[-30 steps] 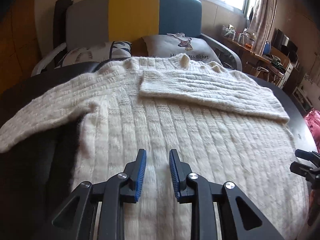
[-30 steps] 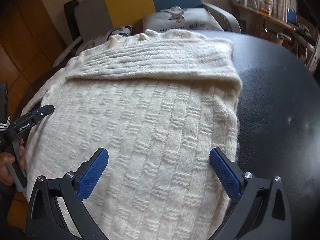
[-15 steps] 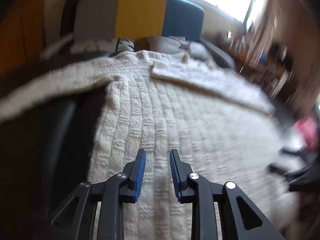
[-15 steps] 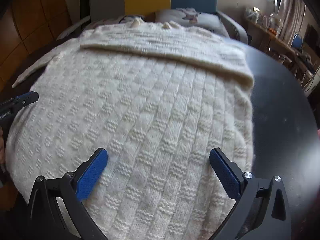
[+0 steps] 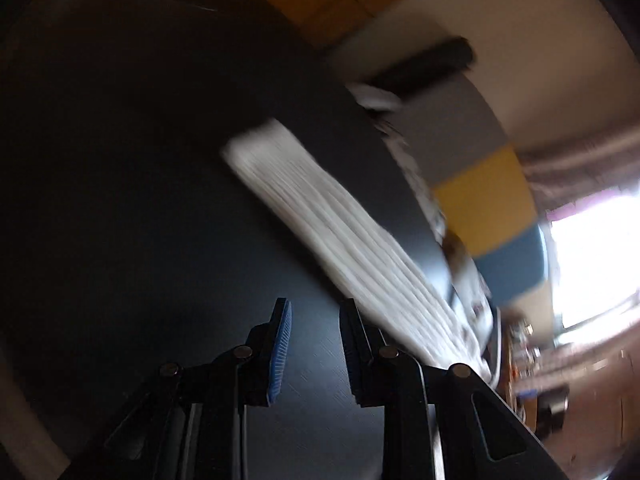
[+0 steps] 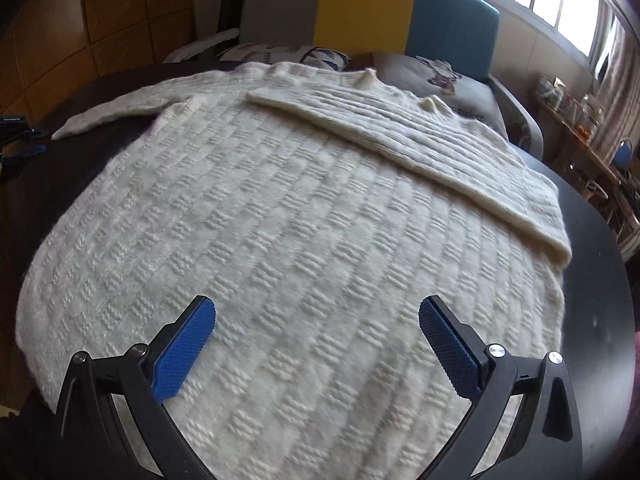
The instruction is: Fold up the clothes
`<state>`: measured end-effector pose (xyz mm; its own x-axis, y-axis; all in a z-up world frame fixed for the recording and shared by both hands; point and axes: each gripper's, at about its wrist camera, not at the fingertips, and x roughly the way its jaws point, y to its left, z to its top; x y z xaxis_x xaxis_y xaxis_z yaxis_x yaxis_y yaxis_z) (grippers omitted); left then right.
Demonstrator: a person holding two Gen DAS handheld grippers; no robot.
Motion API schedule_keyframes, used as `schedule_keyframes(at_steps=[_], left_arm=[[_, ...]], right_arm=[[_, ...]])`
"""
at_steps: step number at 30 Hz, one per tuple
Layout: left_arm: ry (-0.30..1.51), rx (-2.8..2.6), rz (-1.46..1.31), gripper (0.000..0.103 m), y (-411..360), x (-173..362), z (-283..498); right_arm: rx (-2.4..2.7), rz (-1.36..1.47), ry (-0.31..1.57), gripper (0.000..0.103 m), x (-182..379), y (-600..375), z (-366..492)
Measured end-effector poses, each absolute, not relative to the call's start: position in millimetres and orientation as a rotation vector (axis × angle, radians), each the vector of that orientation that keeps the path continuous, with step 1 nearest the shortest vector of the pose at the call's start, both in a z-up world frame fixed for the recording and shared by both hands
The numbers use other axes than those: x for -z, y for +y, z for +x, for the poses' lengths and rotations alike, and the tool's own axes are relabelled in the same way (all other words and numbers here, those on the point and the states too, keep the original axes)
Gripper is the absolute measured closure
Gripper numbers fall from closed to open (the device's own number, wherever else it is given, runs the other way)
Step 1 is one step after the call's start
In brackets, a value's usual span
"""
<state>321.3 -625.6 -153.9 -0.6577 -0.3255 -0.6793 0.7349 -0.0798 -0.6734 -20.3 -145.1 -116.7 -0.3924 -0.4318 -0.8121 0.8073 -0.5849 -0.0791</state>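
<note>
A cream knitted sweater point(image 6: 288, 216) lies flat on the dark round table point(image 6: 600, 280). One sleeve point(image 6: 400, 136) is folded across its chest; the other sleeve point(image 6: 116, 112) stretches out to the left. My right gripper point(image 6: 316, 304) hangs open and wide over the hem, with nothing between its blue pads. In the blurred, tilted left wrist view the outstretched sleeve point(image 5: 336, 232) runs diagonally across the table point(image 5: 140, 200). My left gripper point(image 5: 315, 306) is over bare table just left of that sleeve, its jaws a narrow gap apart and empty. It shows at the left edge point(image 6: 20, 140) of the right wrist view.
A chair with a grey, yellow and blue back point(image 6: 360, 8) stands behind the table, with printed cushions point(image 6: 436, 76) on it. A shelf with jars point(image 6: 572, 100) and a window are at the right. Wooden wall panels point(image 6: 100, 20) are at the left.
My left gripper swung left off the sweater's body to the bare table beside the outstretched sleeve, rolling as it went. My right gripper shifted left toward the middle of the hem, still open.
</note>
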Motion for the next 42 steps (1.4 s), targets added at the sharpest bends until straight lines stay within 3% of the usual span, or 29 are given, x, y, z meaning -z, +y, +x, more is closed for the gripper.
schedule_keyframes(at_steps=[12, 23, 30, 32, 42], left_arm=[[1.564, 1.76, 0.412, 0.077, -693.4, 179.5, 301.6], [1.693, 1.684, 0.298, 0.076, -708.5, 193.0, 300.6], [1.649, 1.676, 0.319, 0.081, -712.8, 189.5, 281.5], [1.625, 1.66, 0.336, 0.096, -713.4, 189.5, 277.7], [1.345, 1.87, 0.397, 0.097, -689.8, 132.5, 240.0]], right_arm=[[2.039, 1.036, 0.559, 0.0, 126.7, -169.1, -31.5], [2.051, 0.944, 0.653, 0.0, 116.0, -186.1, -24.2], [2.034, 0.948, 0.657, 0.0, 122.2, -194.7, -22.9], [2.027, 0.976, 0.629, 0.0, 124.5, -192.4, -26.3], [2.002, 1.03, 0.564, 0.0, 127.8, -189.0, -33.6]])
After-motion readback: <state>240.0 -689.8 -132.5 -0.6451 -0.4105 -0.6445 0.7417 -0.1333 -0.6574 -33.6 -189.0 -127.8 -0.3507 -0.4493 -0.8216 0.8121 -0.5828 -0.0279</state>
